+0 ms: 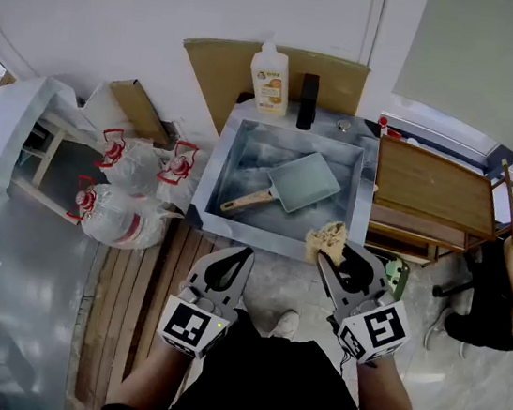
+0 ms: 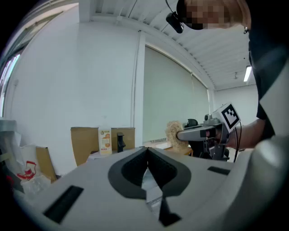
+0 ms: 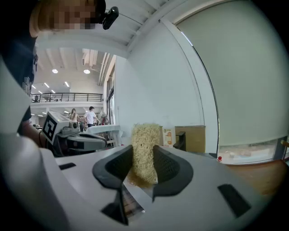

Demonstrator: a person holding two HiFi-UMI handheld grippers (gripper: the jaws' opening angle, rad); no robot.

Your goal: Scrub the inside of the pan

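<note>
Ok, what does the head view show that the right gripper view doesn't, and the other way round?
Head view only: the square pan lying in the sink, and plastic bags on the floor. Right gripper view only: two people far off and a railed balcony. Both: the right gripper shut on the fibrous scrubber, the left gripper and the detergent bottle.

All three views are bright and evenly lit, with only soft, faint shadows; round ceiling lights (image 3: 54,71) glow far off in the right gripper view, and a strip light (image 2: 247,73) in the left gripper view; the metal sink (image 1: 212,184) gives a dull sheen; both gripper views bulge strongly and blacken at the corners; their nearest foreground is soft.
</note>
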